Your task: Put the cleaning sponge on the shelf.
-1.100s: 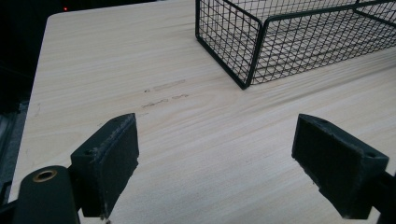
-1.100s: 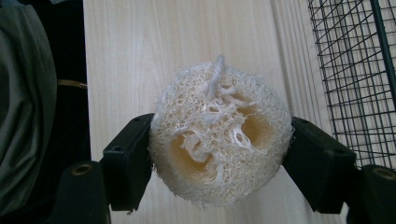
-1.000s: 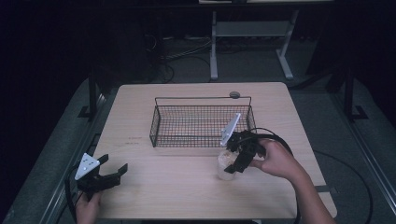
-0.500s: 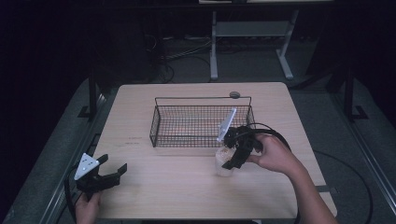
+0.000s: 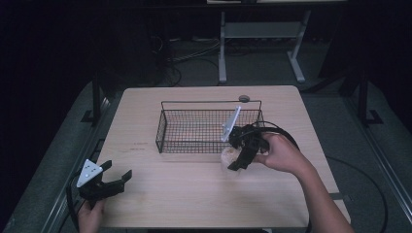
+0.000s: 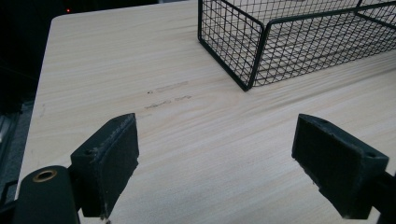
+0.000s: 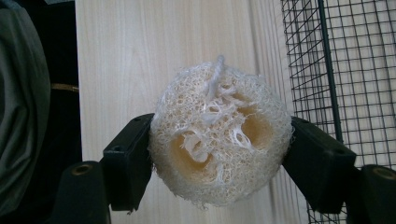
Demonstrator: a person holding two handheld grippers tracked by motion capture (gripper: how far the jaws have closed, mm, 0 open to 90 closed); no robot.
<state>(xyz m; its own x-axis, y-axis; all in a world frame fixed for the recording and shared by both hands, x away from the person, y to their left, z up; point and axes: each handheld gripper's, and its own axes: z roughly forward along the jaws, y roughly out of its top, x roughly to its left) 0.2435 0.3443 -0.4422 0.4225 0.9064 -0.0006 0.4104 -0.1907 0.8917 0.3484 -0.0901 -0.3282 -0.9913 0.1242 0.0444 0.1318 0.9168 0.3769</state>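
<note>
A round, cream loofah slice (image 7: 219, 135) with a short string loop is clamped between the two black jaws of my right gripper (image 7: 219, 156). From above, the loofah slice (image 5: 228, 156) and right gripper (image 5: 238, 158) hang just in front of the near right corner of the black wire basket (image 5: 165, 127), above the wooden table (image 5: 194, 194). Near the table's front left corner my left gripper (image 5: 116, 178) is held open with nothing in it. Its pads (image 6: 109, 161) stand wide apart, pointing toward the basket (image 6: 252, 51).
A small round grommet (image 5: 244, 98) sits in the table behind the basket. Faint marks (image 6: 166, 95) show on the wood left of the basket. A black cable (image 5: 279, 131) loops behind my right hand. Metal desk legs (image 5: 222, 48) stand on the floor beyond the table.
My right gripper has lifted the loofah slice a little and carried it toward the basket's near right corner, tilting as it went. The left gripper has stayed put.
</note>
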